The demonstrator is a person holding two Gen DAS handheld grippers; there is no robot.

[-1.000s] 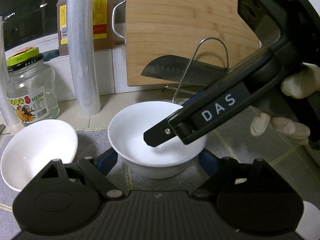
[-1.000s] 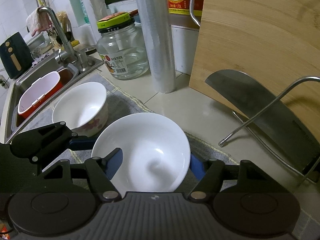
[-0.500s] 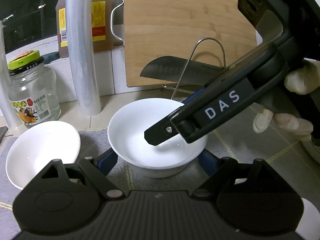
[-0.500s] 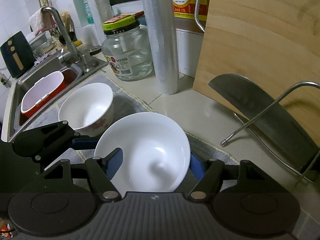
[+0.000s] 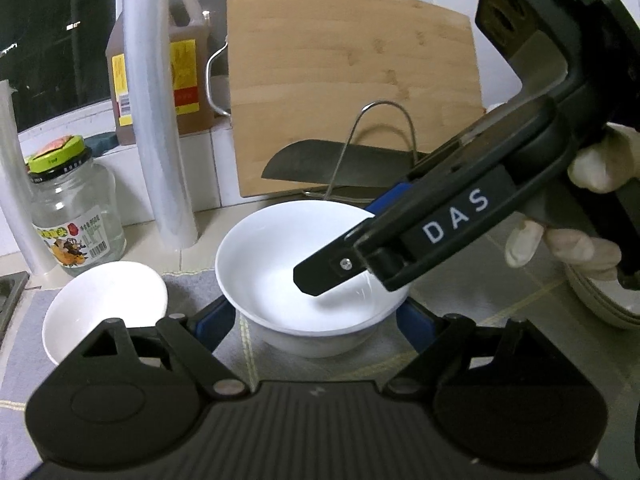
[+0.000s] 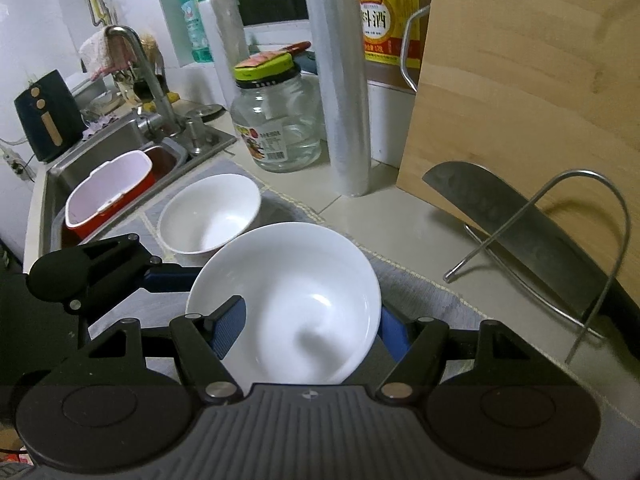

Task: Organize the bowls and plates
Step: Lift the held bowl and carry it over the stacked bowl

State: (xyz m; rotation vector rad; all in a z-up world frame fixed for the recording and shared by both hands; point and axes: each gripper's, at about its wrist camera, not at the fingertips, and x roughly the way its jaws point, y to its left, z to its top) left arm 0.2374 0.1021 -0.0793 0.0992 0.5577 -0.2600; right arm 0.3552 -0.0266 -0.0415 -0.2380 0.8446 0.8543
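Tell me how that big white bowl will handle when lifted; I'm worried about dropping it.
The big white bowl looks glazed and glossy, so probably slippery against the fingers. It seems to be ceramic: likely stiff, fairly heavy and breakable. Gripped at the rim by both the right gripper and the left gripper, it should be unlikely to tip.

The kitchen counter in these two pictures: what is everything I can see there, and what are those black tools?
Large bowl: one, white, on the grey mat, between both tools' fingers.
Small bowl: one, white, on the mat beside the sink.
Glass jar: one, clear, green lid, behind the bowls.
Film roll: one, clear, upright.
Cutting board: one, wooden, leaning at the back.
Cleaver: one, steel, on a wire rack.
Cooking wine jug: one, brown.
Plates: white stack, far right.
Left gripper: black, blue fingers around the bowl.
Right gripper: same, gripping its rim.
Gloved hand: pale.
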